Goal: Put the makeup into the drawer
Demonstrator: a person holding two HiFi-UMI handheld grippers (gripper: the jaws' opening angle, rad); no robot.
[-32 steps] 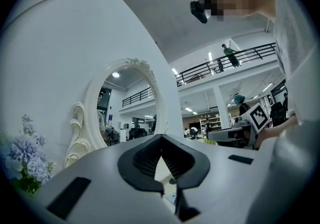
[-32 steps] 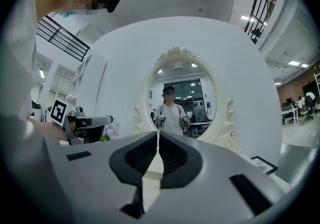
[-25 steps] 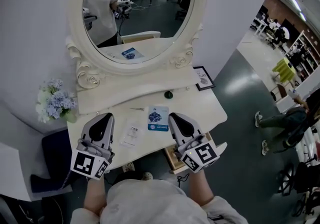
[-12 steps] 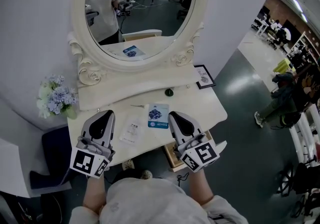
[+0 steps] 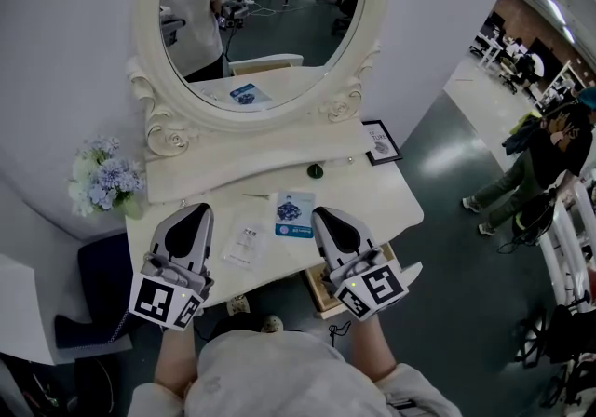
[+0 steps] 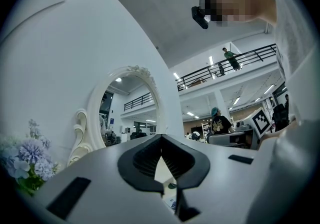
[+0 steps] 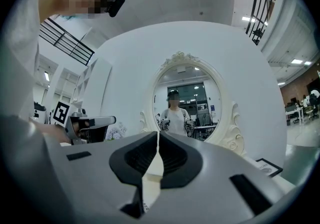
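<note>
Fingers (image 6: 145, 160) sit closed together on left gripper (image 5: 191, 224) and right gripper (image 5: 333, 227), over a smooth cream table (image 5: 389, 198).

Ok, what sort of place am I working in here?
Probably a bedroom-style vanity staged inside a big open office hall: white dressing table, oval mirror and flowers, with desks and people on the floor beyond.

Blue makeup packet (image 5: 294, 217), clear sachet (image 5: 245, 246) flat on vanity top (image 5: 382, 196), just apart.
</note>
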